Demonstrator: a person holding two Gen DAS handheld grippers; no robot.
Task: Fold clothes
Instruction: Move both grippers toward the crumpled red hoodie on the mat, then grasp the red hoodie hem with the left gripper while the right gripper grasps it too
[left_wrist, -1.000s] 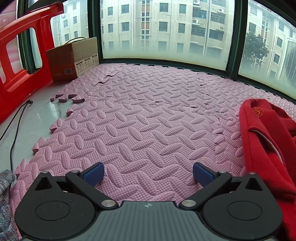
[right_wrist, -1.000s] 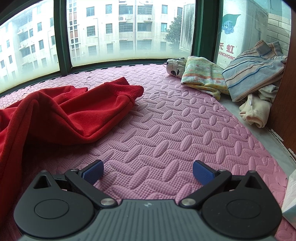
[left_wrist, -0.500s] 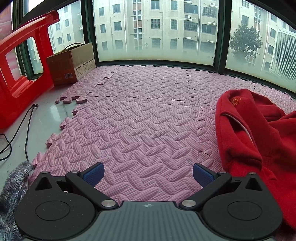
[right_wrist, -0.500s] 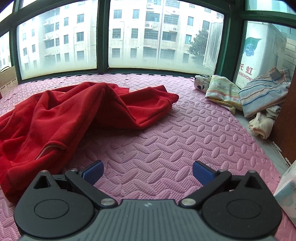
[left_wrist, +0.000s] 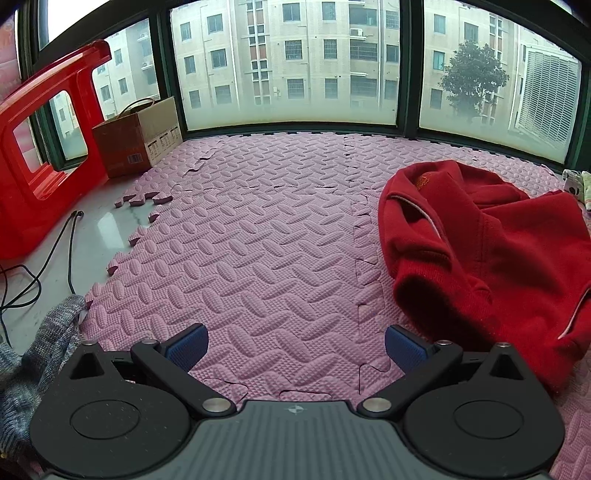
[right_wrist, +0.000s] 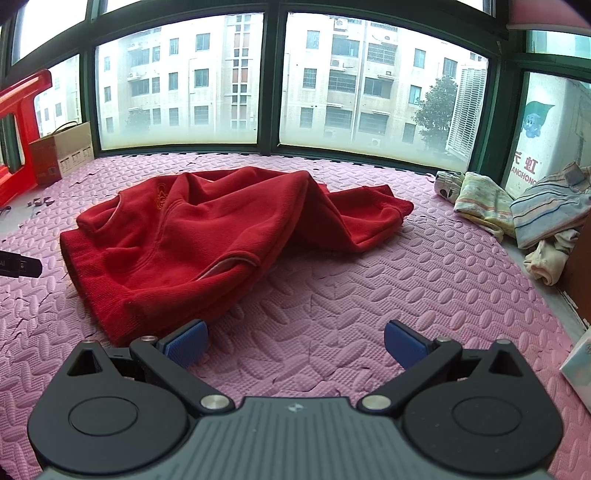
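**Red garment crumpled on pink mat, both grippers spread and empty**

The pink foam mat (left_wrist: 258, 229) runs to the window frames; its ragged left edge meets bare floor with a black cable (left_wrist: 70, 254). Bare mat lies ahead of the left gripper (left_wrist: 295, 347). The red garment (right_wrist: 207, 236) lies bunched mid-mat, long axis left to right, one end reaching toward the clothes pile (right_wrist: 517, 210) at the right. Its near hem sits just beyond the right gripper (right_wrist: 295, 343). A cardboard box (left_wrist: 140, 144) and red stool (left_wrist: 40, 147) stand far left.
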